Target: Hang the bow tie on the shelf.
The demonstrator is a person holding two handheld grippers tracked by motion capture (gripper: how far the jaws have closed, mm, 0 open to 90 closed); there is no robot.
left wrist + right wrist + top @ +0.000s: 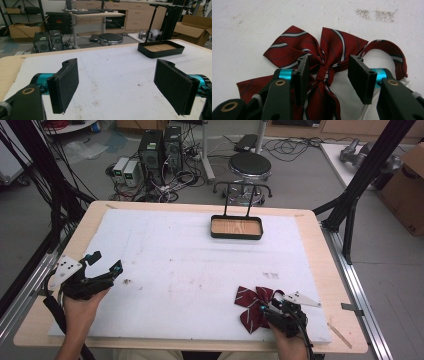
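One bow tie (322, 60), dark red woven cloth with white and navy stripes, knotted centre, looped strap, lies near the desk's (320, 270) front edge toward its right corner. My right gripper (328, 72) is released, jaws astride the knot. My left gripper (117, 85) gapes empty over white foam padding (175, 265). One black tray (236, 227) with a wood-grain floor sits by the far edge.

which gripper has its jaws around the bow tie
The right gripper: its open jaws straddle the red striped bow tie. The left gripper is open over bare white mat.

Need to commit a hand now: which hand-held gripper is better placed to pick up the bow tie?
Right hand-held gripper: open jaws straddle the bow tie's knot. Left hand-held gripper hangs open across the table.
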